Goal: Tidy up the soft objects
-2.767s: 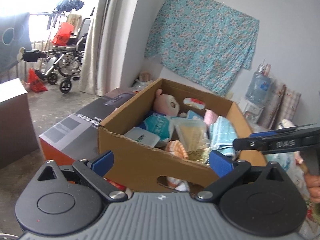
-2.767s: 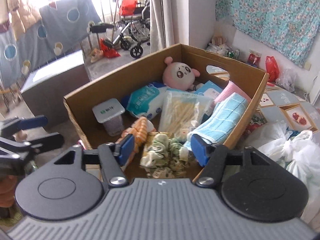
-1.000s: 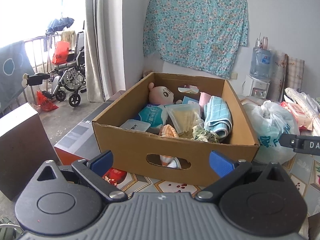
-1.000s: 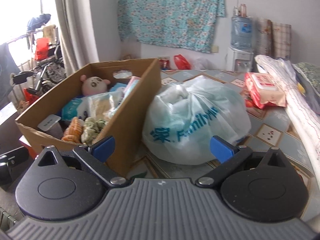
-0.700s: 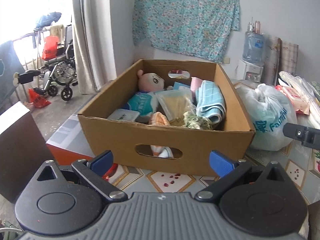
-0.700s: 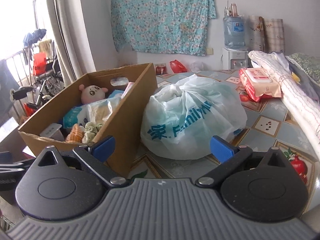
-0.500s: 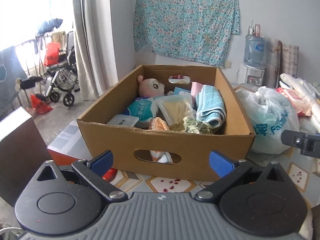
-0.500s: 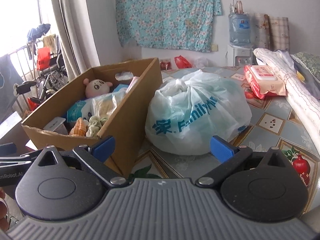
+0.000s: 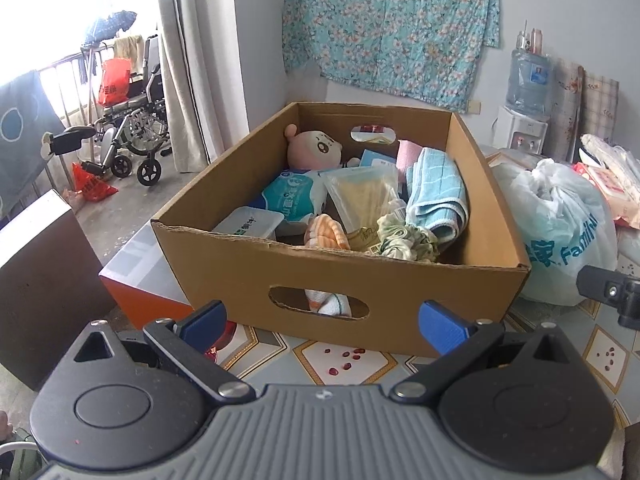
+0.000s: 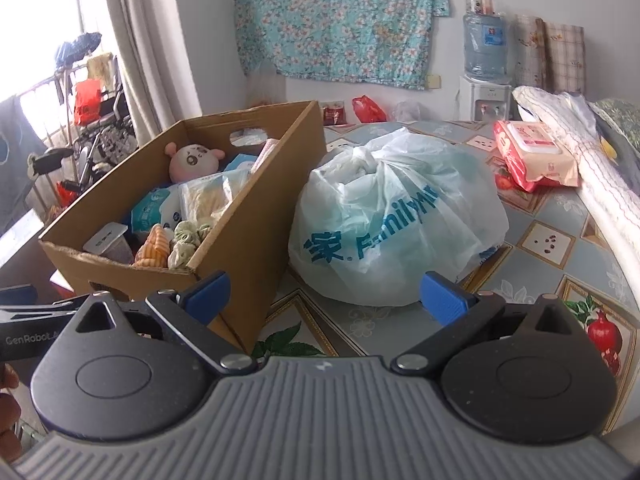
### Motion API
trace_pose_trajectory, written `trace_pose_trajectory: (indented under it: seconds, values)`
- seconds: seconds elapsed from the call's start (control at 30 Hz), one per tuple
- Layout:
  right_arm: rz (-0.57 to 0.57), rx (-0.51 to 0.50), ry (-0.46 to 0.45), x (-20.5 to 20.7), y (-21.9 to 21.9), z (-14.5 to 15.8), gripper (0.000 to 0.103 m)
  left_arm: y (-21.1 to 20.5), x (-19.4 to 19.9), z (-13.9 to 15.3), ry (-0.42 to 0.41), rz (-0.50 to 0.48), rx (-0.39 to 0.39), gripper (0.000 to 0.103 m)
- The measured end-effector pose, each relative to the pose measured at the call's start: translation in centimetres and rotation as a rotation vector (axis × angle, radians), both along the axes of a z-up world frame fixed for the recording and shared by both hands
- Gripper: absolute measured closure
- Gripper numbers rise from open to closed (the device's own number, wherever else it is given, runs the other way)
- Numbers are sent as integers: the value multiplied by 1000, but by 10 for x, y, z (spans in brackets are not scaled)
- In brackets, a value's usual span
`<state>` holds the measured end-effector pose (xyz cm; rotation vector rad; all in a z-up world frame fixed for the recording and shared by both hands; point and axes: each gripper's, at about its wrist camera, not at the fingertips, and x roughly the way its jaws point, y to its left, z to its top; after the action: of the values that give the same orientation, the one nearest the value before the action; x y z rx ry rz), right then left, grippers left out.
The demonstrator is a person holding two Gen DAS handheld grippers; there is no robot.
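Both tongs (spread, empty) have backed away from the cardboard box [image 9: 352,280].

A floral turquoise cloth [image 9: 390,26] hangs on the white wall. Right of the cloth, a blue water bottle sits atop a white dispenser [image 10: 485,76]. Left of the cloth hangs a pale grey curtain [image 9: 196,60], and further left stands a black wheelchair [image 9: 130,136] on the balcony.

- Daylight floods in from the balcony, up and left of both grippers, blown out to white there.
- The room is evenly bright, shadows soft.
- Fisheye bending and dark corners edge both views.
- Focus is sharp throughout.
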<state>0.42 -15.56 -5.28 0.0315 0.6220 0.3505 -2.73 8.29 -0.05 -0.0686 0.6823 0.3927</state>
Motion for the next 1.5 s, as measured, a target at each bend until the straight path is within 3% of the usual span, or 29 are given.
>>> trace_pose_trajectory:
  seconds: [1.1,1.5]
  values:
    - [55,-57,-24,-14,14,10,1,-5,-8,5,0,-35,-37,0]
    - [67,-43,11,-11,14,7,1,-9,0,6,15,-48,-37,0]
